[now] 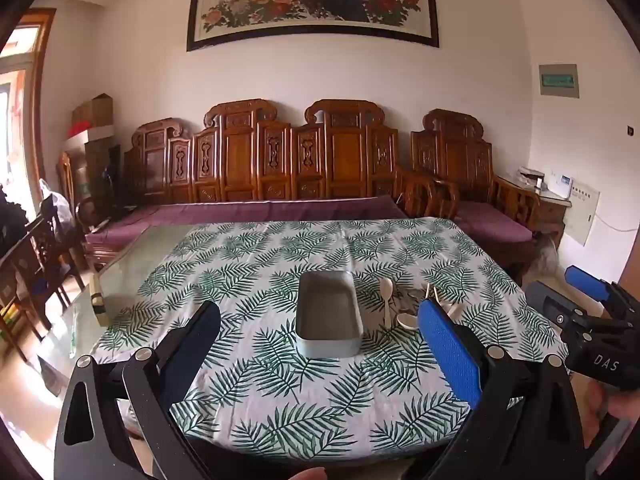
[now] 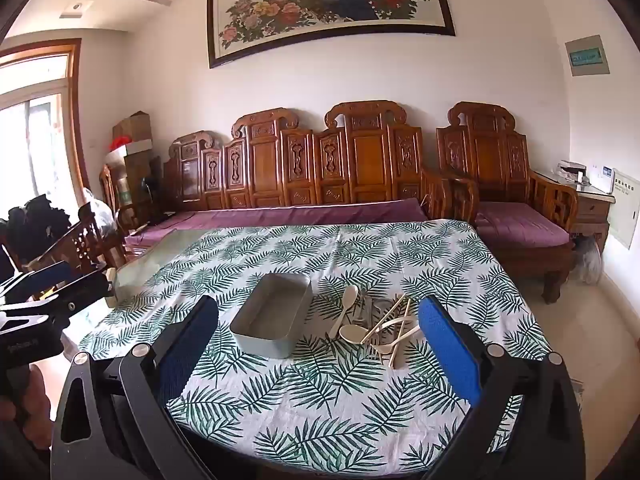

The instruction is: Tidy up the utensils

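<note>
Leaf-print tablecloth (image 2: 320, 400): bin (image 2: 272, 320) empty, utensil pile (image 2: 380, 326) tangled beside. Both grippers (image 1: 320, 320) (image 2: 320, 320) gaping, nothing held. You: take top chopstick (image 2: 386, 316) first, right gripper.

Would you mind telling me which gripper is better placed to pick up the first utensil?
Probably the right gripper: the utensil pile lies ahead between its open fingers, whereas the grey tray sits before the left gripper.

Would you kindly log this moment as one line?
left gripper open | right gripper open | container empty | utensils piled beside it
</note>
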Demonstrator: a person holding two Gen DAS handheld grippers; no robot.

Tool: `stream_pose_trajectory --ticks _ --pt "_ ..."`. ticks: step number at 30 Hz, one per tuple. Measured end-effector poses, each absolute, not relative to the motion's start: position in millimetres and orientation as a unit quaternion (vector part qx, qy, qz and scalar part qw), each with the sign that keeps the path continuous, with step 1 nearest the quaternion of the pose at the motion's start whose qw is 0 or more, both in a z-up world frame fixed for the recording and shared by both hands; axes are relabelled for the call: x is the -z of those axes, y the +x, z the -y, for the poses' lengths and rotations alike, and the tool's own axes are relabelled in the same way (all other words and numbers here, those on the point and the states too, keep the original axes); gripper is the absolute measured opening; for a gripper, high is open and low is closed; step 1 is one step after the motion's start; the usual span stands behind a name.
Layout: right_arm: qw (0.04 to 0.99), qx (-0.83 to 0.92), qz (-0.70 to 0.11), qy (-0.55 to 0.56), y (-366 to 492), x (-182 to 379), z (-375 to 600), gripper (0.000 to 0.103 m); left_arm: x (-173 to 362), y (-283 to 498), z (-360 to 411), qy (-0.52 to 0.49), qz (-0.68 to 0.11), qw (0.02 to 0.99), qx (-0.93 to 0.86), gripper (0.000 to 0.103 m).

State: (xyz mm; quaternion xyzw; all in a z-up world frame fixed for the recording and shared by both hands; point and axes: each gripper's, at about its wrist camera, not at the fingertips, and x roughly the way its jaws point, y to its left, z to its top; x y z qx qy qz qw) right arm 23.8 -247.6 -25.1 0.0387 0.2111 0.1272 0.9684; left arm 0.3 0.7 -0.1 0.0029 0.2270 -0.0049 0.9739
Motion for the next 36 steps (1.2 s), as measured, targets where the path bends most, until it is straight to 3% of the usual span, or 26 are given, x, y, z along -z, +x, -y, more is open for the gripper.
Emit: stream_pose_trajectory --ticks 36 --pt "0.969 -0.126 -0.211 0.038 22.5 23.8 248.3 0.1 -2.5 0.9 -0.6 0.006 -0.223 0.975 0.002 0.096"
